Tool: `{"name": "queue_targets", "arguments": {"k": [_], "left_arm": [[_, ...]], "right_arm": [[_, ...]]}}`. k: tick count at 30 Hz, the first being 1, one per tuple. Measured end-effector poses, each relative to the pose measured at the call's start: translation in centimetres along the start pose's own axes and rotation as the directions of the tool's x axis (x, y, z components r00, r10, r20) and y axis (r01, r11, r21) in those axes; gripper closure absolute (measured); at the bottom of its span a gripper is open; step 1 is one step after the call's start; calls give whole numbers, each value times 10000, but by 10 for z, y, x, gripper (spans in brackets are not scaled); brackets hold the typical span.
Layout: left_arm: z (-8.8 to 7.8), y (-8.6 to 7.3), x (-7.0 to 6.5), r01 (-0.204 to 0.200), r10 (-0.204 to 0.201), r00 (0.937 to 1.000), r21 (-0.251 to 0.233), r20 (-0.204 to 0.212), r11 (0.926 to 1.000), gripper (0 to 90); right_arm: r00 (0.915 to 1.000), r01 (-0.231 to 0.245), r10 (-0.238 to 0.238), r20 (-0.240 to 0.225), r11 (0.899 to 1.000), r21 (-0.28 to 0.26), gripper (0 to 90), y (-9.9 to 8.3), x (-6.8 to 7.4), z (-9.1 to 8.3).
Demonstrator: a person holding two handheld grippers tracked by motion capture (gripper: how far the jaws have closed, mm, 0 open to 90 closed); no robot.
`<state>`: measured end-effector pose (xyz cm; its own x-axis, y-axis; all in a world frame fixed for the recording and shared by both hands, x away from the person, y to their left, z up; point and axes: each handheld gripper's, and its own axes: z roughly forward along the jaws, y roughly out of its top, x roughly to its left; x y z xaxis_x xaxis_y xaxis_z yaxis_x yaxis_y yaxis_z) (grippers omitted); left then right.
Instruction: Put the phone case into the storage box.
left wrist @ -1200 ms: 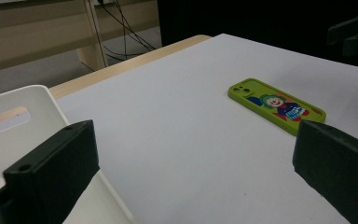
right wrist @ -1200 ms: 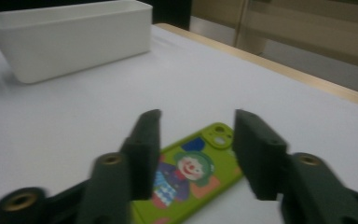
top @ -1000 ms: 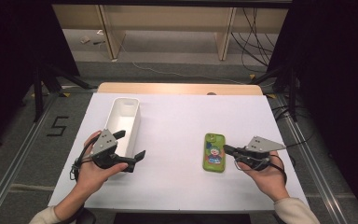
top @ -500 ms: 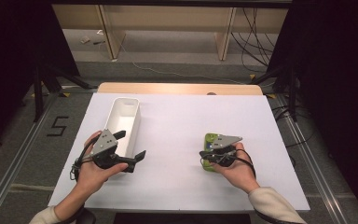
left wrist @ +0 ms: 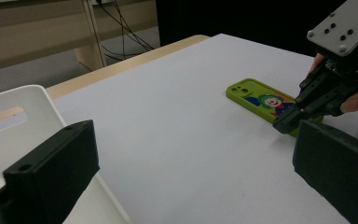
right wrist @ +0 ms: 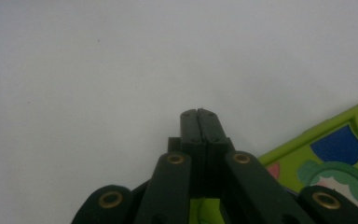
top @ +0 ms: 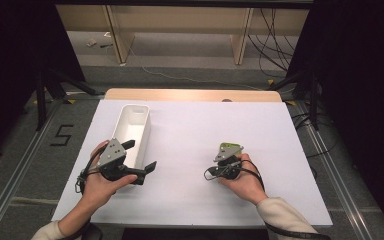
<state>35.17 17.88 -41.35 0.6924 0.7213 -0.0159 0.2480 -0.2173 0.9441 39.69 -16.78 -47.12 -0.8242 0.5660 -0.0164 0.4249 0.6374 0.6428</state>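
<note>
phone case half hidden under r gripper, tray cut off in l view

hidden / hard to see: in the high view the green phone case point(top: 227, 148) is mostly lying under the right gripper point(top: 221, 161) and its grey plate, w/ just a green corner peeking out at the far side. in the right gripper view the case is getting cut off by the right and bottom edges; a blue patch and part of a cartoon print are showing, the rest is sitting behind the black linkage. the left gripper view is giving the best look: the case point(left wrist: 266, 101) is lying flat on the white table point(left wrist: 177, 140), camera cutout at its far end, clown print facing up, near end covered by the right gripper's jaw tips. whether those tips are touching the case or just hovering over it: can't tell. the white tray point(left wrist: 14, 121) is being cropped by the left edge there, its near end hidden behind the left jaw.

grippers: right gripper jaws are pressing together, pad on pad, nothing between them, tips pointing down at the table just beside the case's edge. left gripper point(top: 141, 155) is standing wide open, holding nothing, hovering at the near end of the tray point(top: 130, 131), well apart from the case.

counts: 1 phone case, 1 tray, 2 grippers, 2 hands, 1 table.
</note>
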Motion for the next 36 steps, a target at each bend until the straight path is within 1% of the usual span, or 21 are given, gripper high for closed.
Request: {"name": "queue_targets", "arguments": {"k": [7,9,13,16,18,26,27,30,32,33,36], "left_arm": [[0,0,0,-8,8,10000,22,22,10000,0],[0,0,0,-8,8,10000,24,18,10000,0],[0,0,0,-6,6,10000,23,26,10000,0],[0,0,0,7,-7,10000,23,37,10000,0],[0,-1,0,4,-4,10000,31,42,10000,0],[0,-1,0,0,0,10000,27,46,10000,0],[0,-1,0,1,-1,10000,29,45,10000,0],[0,-1,0,-3,3,10000,30,42,10000,0],[0,-1,-1,6,-7,10000,29,44,10000,0],[0,-1,-1,11,-11,10000,22,45,10000,0],[0,-1,-1,13,-13,10000,15,45,10000,0]], "right_arm": [[10000,57,-55,-50,9991,426,900,-2,1,5],[10000,1,0,-27,9984,564,900,-2,1,6],[10000,12,-10,-32,9978,670,900,-3,0,5],[9998,-171,175,-60,9972,733,900,-4,0,4],[9998,-162,168,-71,9968,779,900,-4,0,3],[9990,-434,444,-89,9942,989,900,-9,-2,-4],[9992,-382,391,-77,9946,966,900,-10,-3,-4],[9983,-576,583,-34,9926,1071,900,-14,-6,-9],[9983,-570,576,-24,9928,1056,900,-16,-7,-10],[9977,-669,677,-37,9916,1107,900,-17,-8,-12],[9969,-782,781,51,9900,1176,900,-20,-10,-15]]}}
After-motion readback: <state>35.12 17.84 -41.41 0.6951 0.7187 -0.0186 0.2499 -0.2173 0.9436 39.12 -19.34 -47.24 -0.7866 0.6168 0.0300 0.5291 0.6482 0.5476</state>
